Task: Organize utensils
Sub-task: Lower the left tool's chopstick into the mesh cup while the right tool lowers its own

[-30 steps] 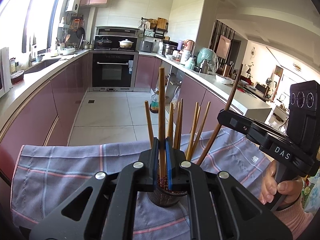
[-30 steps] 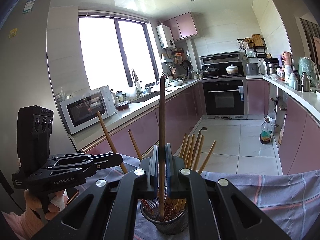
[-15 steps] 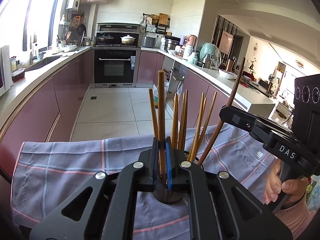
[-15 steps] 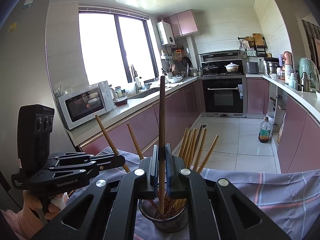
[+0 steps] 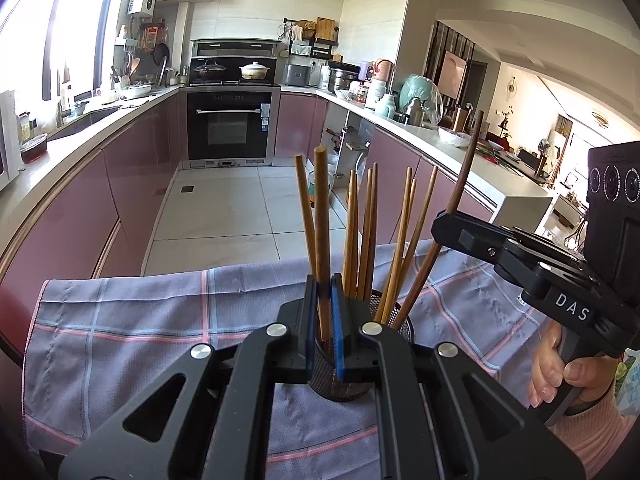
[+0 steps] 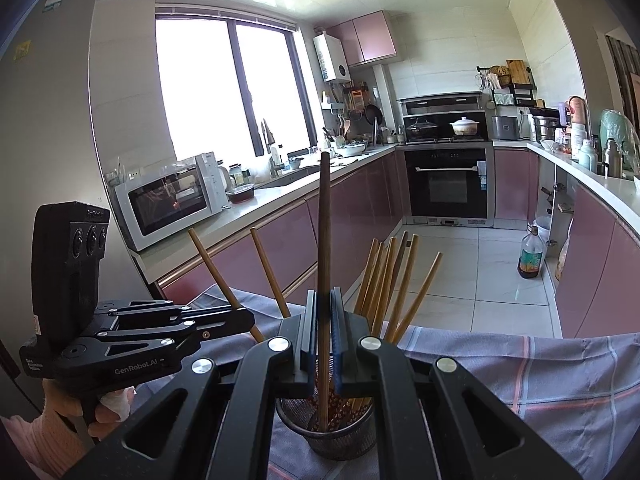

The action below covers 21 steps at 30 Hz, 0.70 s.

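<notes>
Pink kitchen cabinets point(image 5: 132, 184) line the room behind a checked cloth point(image 5: 140, 320) spread over our work surface. On that cloth stands a dark mesh holder point(image 5: 340, 384) filled with light wooden chopsticks point(image 5: 370, 236). Our left gripper point(image 5: 325, 320) has its jaws clamped on a reddish chopstick point(image 5: 321, 216), upright with its lower end in the holder. Further right, our right gripper point(image 6: 324, 344) is clamped on a darker chopstick point(image 6: 323, 224), whose tip also sits down in the holder's mesh bottom.
</notes>
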Available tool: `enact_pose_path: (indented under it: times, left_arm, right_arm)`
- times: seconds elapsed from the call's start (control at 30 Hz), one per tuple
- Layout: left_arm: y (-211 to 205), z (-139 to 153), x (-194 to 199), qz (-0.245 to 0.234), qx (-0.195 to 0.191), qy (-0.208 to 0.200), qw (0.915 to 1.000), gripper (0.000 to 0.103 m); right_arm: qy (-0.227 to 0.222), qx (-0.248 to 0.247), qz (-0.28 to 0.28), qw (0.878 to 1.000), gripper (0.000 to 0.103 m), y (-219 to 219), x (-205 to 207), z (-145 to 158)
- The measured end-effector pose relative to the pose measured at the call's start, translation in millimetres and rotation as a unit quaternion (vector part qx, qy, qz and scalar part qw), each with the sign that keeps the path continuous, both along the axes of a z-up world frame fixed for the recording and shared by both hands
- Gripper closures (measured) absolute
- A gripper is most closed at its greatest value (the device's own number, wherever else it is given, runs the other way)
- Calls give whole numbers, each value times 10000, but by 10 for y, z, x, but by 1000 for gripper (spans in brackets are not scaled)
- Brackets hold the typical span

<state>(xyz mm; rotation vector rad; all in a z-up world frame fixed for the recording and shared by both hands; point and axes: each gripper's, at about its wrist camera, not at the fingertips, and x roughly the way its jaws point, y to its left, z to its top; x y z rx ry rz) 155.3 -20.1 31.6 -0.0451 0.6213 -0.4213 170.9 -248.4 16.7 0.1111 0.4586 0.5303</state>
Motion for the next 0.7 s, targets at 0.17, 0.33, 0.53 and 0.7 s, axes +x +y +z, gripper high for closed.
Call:
enact_pose_path:
  times: [0.17,0.33,0.53,0.7]
  left_arm:
    - [-12,-34,41,-15,57,64,10000,96]
    - [-23,-67,82,-27,94,119,9999,96]
    - [-15,-99,138,-47,115,181,9998,96]
    - [-49,-122,191,-56,144,245,9996,96]
  right_arm:
    - [54,-16,3,10000,98,11,18,-51]
    - [113,-71,27,9999,98,41,28,-101]
    - [216,-105,14,9997,98,63,56,-163]
    - [314,-120,-12,9994,98,66,102,-226]
